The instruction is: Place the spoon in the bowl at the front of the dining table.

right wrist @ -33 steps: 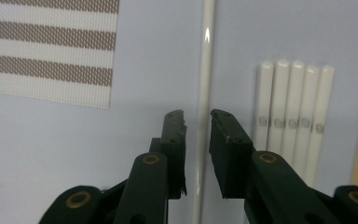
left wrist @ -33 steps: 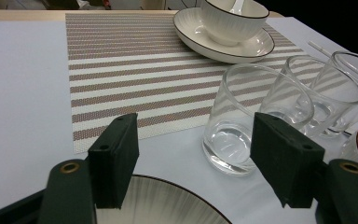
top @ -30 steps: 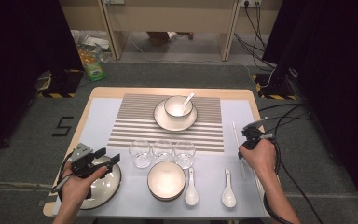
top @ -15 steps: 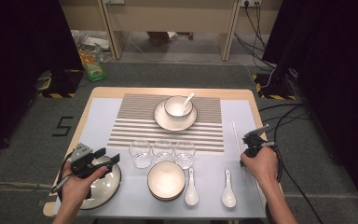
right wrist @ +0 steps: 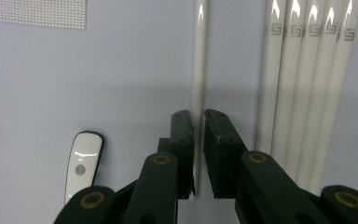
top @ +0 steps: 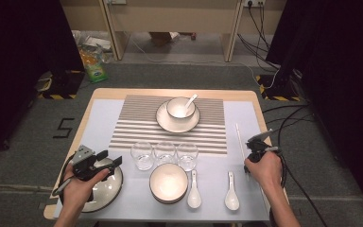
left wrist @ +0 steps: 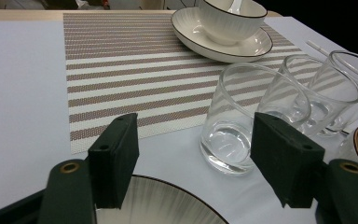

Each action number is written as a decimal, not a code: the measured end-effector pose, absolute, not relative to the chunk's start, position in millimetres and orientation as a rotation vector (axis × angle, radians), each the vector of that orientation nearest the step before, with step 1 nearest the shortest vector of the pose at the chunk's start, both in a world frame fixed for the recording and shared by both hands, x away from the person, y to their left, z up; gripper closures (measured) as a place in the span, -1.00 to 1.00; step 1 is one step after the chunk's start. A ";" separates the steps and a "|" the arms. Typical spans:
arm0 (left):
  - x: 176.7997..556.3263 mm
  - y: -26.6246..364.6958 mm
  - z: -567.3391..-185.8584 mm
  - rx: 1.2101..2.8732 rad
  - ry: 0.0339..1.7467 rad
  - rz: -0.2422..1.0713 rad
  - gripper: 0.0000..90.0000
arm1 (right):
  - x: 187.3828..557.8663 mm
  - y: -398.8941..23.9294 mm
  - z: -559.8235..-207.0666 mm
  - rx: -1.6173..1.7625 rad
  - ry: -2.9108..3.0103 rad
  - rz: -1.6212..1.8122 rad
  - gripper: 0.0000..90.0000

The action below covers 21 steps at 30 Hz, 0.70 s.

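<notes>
At the table's right edge my right gripper points down at a single white chopstick lying on the pale mat. Its jaws have just been closing and now pinch the chopstick's near end between them. A bundle of several more white chopsticks lies just to the right, untouched. My left gripper hovers over the dark-rimmed plate at the front left. It stands wide open with nothing between the pads, and the nearest clear glass is beyond it.
Three glasses stand in a row mid-table, with stacked bowls and two white spoons in front of them. A bowl holding a spoon rests on a saucer on the striped placemat. A spoon handle lies left of the right jaws.
The right hand has shifted slightly towards the near end of the single chopstick. The left hand and gripper have stayed put over the plate.
</notes>
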State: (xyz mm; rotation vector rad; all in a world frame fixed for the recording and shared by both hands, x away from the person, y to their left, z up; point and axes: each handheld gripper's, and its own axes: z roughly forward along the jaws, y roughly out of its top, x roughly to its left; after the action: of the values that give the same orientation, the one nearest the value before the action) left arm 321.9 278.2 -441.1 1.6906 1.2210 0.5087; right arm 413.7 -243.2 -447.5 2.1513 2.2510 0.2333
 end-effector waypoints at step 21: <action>322.1 278.8 -441.3 1.687 1.221 0.503 -0.29 | 417.0 -238.5 -448.4 2.167 2.237 0.163 0.91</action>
State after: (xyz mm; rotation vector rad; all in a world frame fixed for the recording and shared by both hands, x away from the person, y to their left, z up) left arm 322.1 278.8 -441.3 1.6866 1.2214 0.5033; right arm 417.0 -238.5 -448.4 2.1672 2.2370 0.1628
